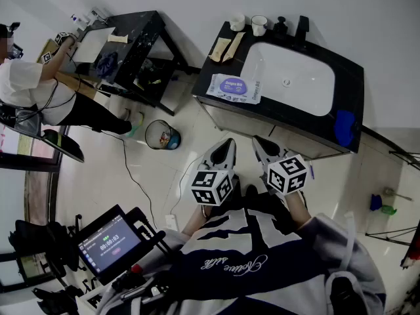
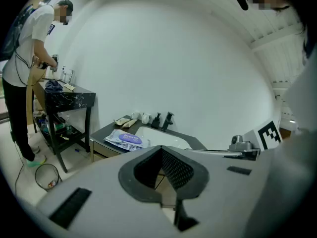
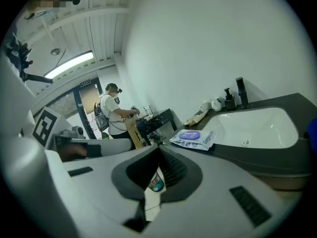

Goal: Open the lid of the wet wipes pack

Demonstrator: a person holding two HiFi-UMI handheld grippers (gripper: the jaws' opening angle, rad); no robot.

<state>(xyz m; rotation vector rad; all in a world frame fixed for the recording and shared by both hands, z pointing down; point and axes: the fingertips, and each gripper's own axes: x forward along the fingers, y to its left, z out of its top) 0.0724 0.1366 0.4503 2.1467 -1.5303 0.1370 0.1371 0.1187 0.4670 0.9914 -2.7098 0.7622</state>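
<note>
Two cups [image 1: 259,25], cloths [image 1: 226,48] beyond wipes pack [image 1: 234,87]; basin [image 1: 295,77] beside.

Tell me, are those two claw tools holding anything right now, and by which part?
Nothing is held. The left gripper and the right gripper are both shut and empty; the wet wipes pack lies untouched on the counter beside the sink.

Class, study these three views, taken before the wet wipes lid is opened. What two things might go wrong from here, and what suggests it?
1. The wet wipes pack lies loose on the counter beside the basin. Lifting its lid with the pack unpinned may drag the whole pack, perhaps into the basin.
2. The left gripper and right gripper are both shut, short of the counter. Shut tips would likely skid off the lid.
</note>
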